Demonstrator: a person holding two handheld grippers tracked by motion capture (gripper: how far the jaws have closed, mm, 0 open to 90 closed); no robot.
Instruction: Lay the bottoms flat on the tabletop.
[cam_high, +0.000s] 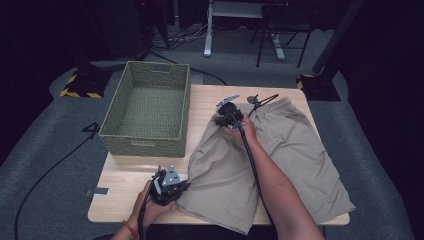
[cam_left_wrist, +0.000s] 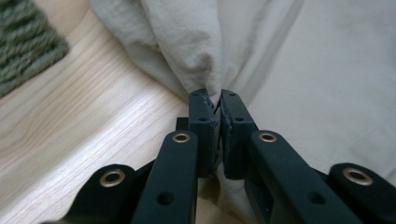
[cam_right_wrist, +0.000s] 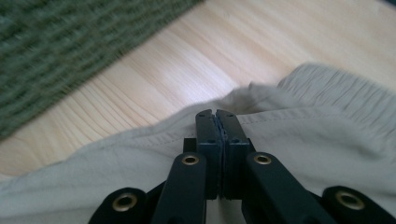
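A pair of khaki shorts (cam_high: 280, 155) lies spread on the wooden table (cam_high: 130, 172), waistband at the far side. My left gripper (cam_high: 184, 186) is at the near left corner of the shorts. In the left gripper view the left gripper (cam_left_wrist: 217, 100) is shut, pinching a bunched fold of the shorts (cam_left_wrist: 327, 70) between its pads. My right gripper (cam_high: 222, 119) is at the far left end of the waistband. In the right gripper view the right gripper (cam_right_wrist: 215, 113) is shut on the seamed edge of the shorts (cam_right_wrist: 303, 140), slightly above the tabletop.
A green woven basket (cam_high: 147, 107) stands empty on the table's far left, just left of the shorts; its wall shows in the left gripper view (cam_left_wrist: 23, 46) and the right gripper view (cam_right_wrist: 56, 51). Bare wood lies in front of it. Black drawstrings (cam_high: 262, 100) trail off the waistband.
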